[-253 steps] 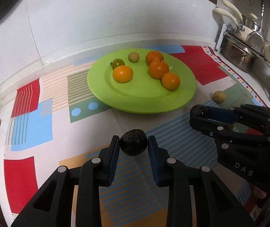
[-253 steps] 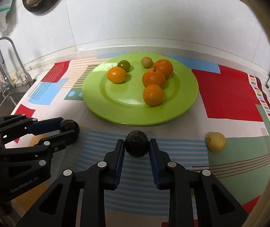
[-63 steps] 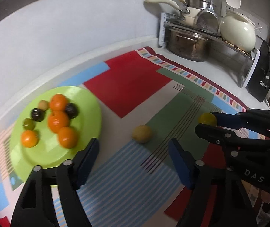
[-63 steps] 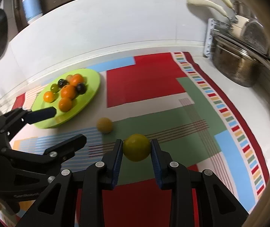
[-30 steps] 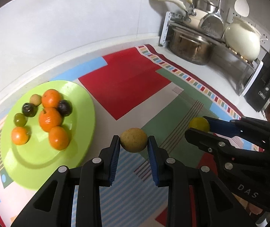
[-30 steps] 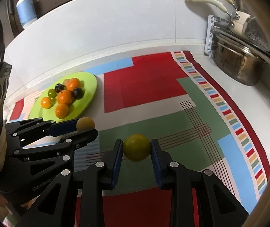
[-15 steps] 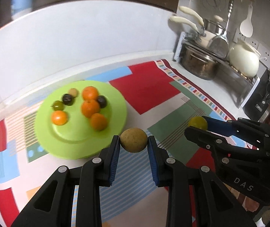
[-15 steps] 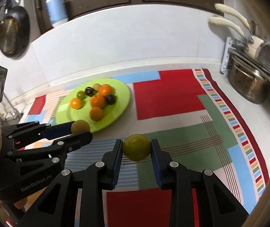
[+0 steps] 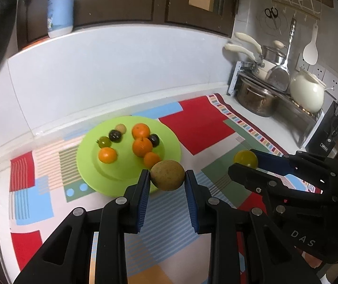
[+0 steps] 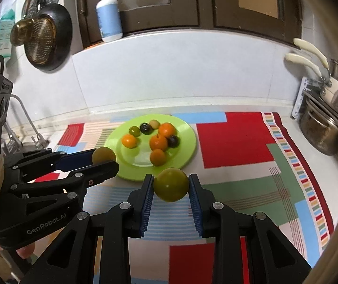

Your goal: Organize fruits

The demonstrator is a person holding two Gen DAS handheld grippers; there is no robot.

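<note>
Seven fruits already lie on the green plate [image 9: 126, 177]: three oranges, two dark plums, a green one and a small tan one, bunched toward the plate's back half. The last two loose fruits are both in the air. The left tongs [image 9: 167, 179] are clamped on a brown speckled fruit [image 9: 167, 175], held just over the plate's near rim. The right tongs [image 10: 170, 184] are clamped on a yellow-green fruit [image 10: 170, 184], held above the mat just in front of the plate. No other fruit shows on the mat, so I judge the task nearly done: what is left is to set these two down on the plate, where the near half is free.

The surface [image 10: 294, 127] is a white kitchen worktop covered by a mat [image 10: 235, 139] of red, green, blue and striped blocks; the plate sits toward the surface's back-left part. At the right edge stands a rack with a steel pot [image 9: 256, 99], pans and a cream kettle [image 9: 307, 93]. A white splashback runs along the back edge, with dark cabinets and a soap bottle [image 10: 108, 11] above. A tap [image 10: 30, 123] shows at the left edge.
</note>
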